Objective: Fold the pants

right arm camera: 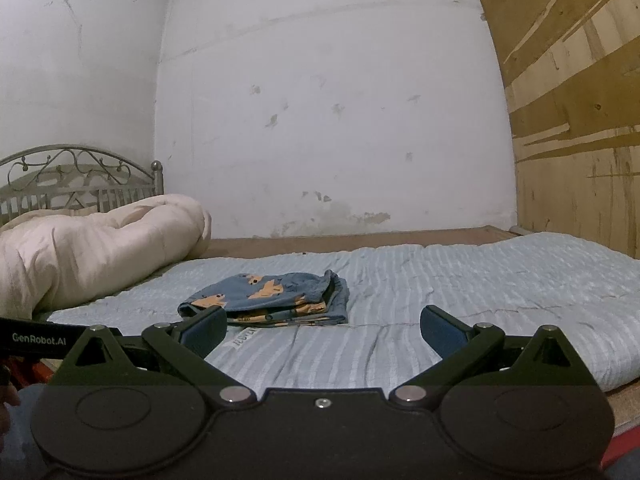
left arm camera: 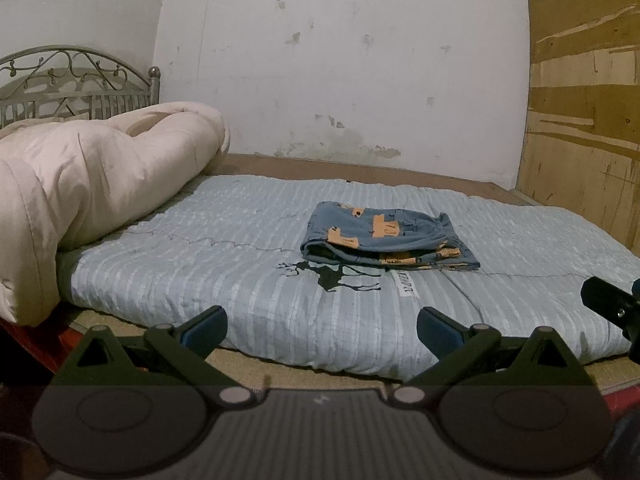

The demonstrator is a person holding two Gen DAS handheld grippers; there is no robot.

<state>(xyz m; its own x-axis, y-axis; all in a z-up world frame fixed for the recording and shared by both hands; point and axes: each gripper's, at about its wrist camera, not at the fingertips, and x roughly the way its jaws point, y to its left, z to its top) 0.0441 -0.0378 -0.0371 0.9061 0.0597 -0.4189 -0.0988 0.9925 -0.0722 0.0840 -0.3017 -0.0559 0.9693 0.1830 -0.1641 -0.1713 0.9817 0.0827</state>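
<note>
The blue pants with orange figures [left arm camera: 384, 238] lie folded in a compact stack on the light blue striped quilt [left arm camera: 224, 280], a little right of the middle. In the right wrist view the pants [right arm camera: 268, 296] lie ahead and to the left. My left gripper [left arm camera: 322, 330] is open and empty, held back near the bed's front edge. My right gripper [right arm camera: 324, 330] is open and empty too, short of the pants. Part of the right gripper [left arm camera: 612, 304] shows at the right edge of the left wrist view.
A rolled cream duvet [left arm camera: 100, 184] lies at the left by a metal headboard [left arm camera: 76, 80]. A white wall [left arm camera: 340, 60] stands behind the bed and a plywood panel [left arm camera: 584, 100] at the right. The quilt [right arm camera: 480, 300] stretches out to the right.
</note>
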